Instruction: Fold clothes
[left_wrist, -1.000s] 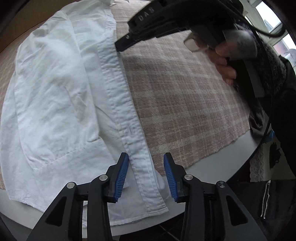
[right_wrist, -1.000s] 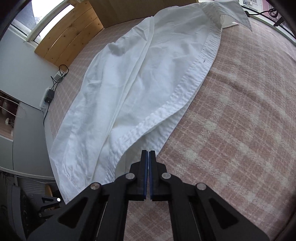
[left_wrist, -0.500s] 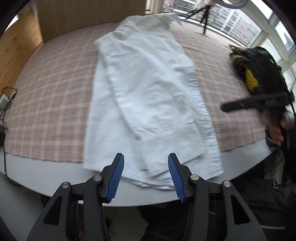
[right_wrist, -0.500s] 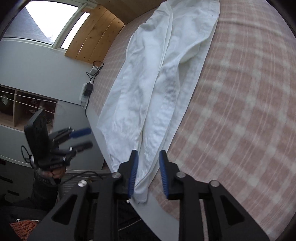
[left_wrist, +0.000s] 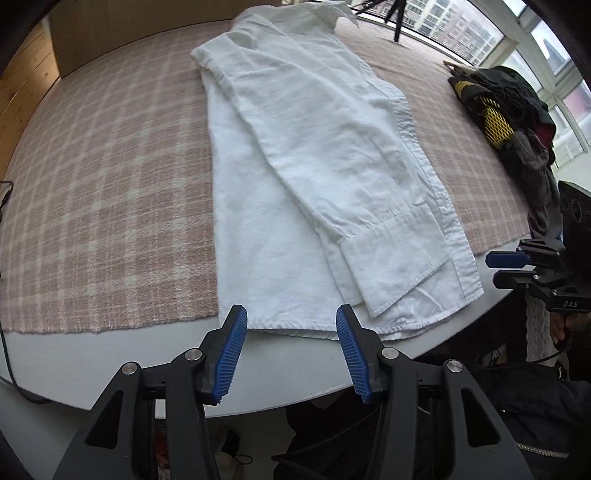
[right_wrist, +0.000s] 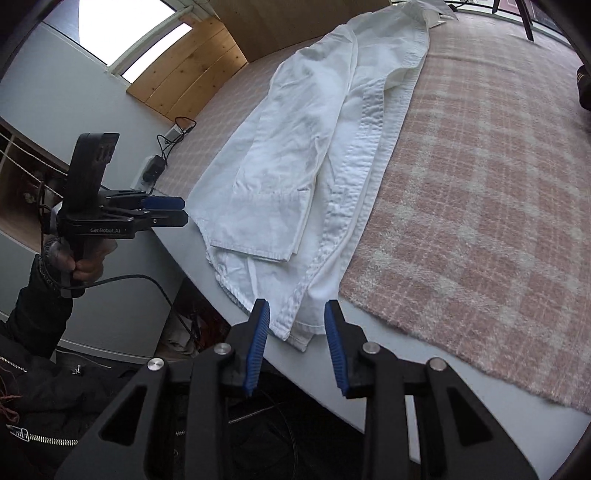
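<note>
Both tools stood spread with nothing between their pads. Left tool (left_wrist: 290, 350) hung above the near edge of the bench (left_wrist: 110, 354), its blue pads (left_wrist: 232, 350) apart, and the hem of the white shirt (left_wrist: 314, 166) lay just beyond them, at twelve o'clock. Right tool (right_wrist: 295, 347) hovered over the shirt's bottom corner at the bench edge, not touching the cloth. The shirt lay flat and lengthwise on a pink checked cloth (left_wrist: 103, 184), its sides folded inward, one sleeve with its cuff (left_wrist: 391, 254) on top, the collar at the far end. A pile of dark clothes (left_wrist: 509, 110) sat at two o'clock from the left tool, well apart from the shirt.
</note>
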